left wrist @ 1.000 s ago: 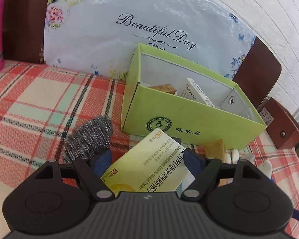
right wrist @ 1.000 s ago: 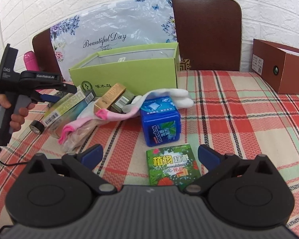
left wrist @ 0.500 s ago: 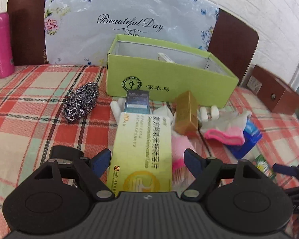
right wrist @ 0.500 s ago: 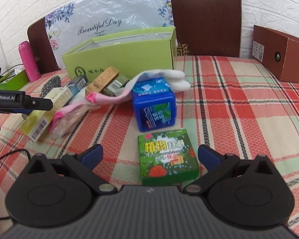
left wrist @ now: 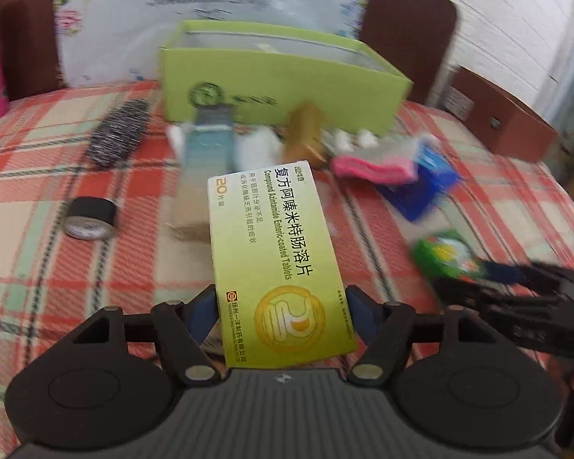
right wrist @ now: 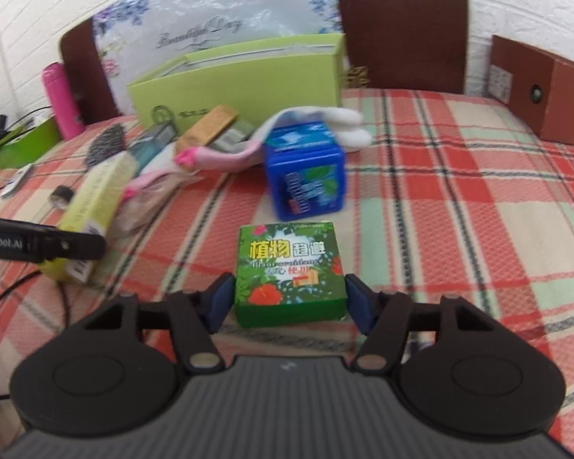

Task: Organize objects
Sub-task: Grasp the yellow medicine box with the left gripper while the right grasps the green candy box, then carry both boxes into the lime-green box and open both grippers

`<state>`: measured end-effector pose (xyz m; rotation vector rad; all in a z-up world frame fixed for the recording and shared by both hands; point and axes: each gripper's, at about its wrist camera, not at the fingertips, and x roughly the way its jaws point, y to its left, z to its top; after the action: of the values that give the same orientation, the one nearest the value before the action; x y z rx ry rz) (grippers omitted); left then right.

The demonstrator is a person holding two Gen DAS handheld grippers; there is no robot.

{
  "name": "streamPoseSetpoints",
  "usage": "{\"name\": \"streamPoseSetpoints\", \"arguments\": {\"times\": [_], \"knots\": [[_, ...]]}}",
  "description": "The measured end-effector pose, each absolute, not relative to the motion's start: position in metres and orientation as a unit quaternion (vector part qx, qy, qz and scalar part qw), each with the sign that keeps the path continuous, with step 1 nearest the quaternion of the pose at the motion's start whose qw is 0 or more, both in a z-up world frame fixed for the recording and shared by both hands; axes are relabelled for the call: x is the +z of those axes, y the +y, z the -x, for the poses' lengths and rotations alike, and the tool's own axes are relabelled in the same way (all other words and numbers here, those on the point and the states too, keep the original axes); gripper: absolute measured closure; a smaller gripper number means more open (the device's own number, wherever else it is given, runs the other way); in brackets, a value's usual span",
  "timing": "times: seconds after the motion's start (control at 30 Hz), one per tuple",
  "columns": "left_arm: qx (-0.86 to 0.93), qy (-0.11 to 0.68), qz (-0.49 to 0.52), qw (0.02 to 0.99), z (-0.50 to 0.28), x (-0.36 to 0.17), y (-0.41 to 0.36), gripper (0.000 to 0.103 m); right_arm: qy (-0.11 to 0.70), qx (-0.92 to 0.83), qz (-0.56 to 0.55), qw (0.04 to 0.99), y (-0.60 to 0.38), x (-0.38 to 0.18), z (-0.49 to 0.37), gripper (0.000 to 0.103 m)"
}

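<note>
Gripping the yellow-green tablet box (left wrist: pixel 275 267) by its near end, the left claw (left wrist: pixel 281 315) is closed on it at lower centre, above the table (left wrist: pixel 38 267). The right claw (right wrist: pixel 289 300) brackets the green card box (right wrist: pixel 289 271), pads at its sides; contact uncertain. Advice: squeeze squarely before lifting toward the green carton (left wrist: pixel 275 76). Versus half a second ago, the right claw has narrowed around the card box.
</note>
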<state>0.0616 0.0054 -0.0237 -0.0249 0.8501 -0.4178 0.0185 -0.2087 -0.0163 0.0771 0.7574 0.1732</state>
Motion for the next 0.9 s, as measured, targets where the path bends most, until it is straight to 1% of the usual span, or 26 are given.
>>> {"name": "streamPoseSetpoints", "arguments": {"times": [0.13,0.17,0.2,0.23,0.3,0.37,0.6,0.7,0.73,0.77,0.9], "knots": [[-0.211,0.417,-0.005,0.884,-0.047,-0.028,-0.005,0.03,0.375,0.127,-0.032,0.918,-0.196,-0.015,-0.013,0.04],[-0.2,0.416,-0.005,0.887,-0.047,-0.029,-0.006,0.029,0.373,0.129,-0.031,0.918,-0.193,-0.015,-0.013,0.039],[-0.19,0.417,-0.003,0.889,-0.05,-0.03,-0.006,0.029,0.371,0.127,-0.029,0.919,-0.191,-0.015,-0.013,0.034],[-0.177,0.418,0.003,0.891,-0.054,-0.031,-0.005,0.029,0.371,0.123,-0.027,0.92,-0.19,-0.015,-0.013,0.033],[-0.16,0.419,0.018,0.894,-0.061,-0.029,-0.002,0.03,0.37,0.118,-0.023,0.921,-0.19,-0.015,-0.015,0.033],[-0.165,0.416,0.029,0.894,-0.063,-0.028,-0.002,0.032,0.37,0.119,-0.023,0.921,-0.19,-0.015,-0.015,0.033],[-0.168,0.414,0.024,0.894,-0.061,-0.03,-0.004,0.032,0.372,0.123,-0.019,0.92,-0.188,-0.017,-0.017,0.033],[-0.171,0.415,0.033,0.893,-0.061,-0.03,-0.001,0.033,0.372,0.127,-0.016,0.919,-0.186,-0.018,-0.018,0.034],[-0.172,0.415,0.035,0.893,-0.061,-0.03,0.0,0.033,0.373,0.129,-0.014,0.919,-0.185,-0.019,-0.018,0.04],[-0.174,0.414,0.036,0.893,-0.061,-0.029,0.0,0.034,0.373,0.128,-0.012,0.919,-0.184,-0.019,-0.018,0.041],[-0.186,0.403,0.038,0.895,-0.06,-0.019,0.002,0.034,0.371,0.136,-0.018,0.918,-0.186,-0.014,-0.017,0.042]]}}
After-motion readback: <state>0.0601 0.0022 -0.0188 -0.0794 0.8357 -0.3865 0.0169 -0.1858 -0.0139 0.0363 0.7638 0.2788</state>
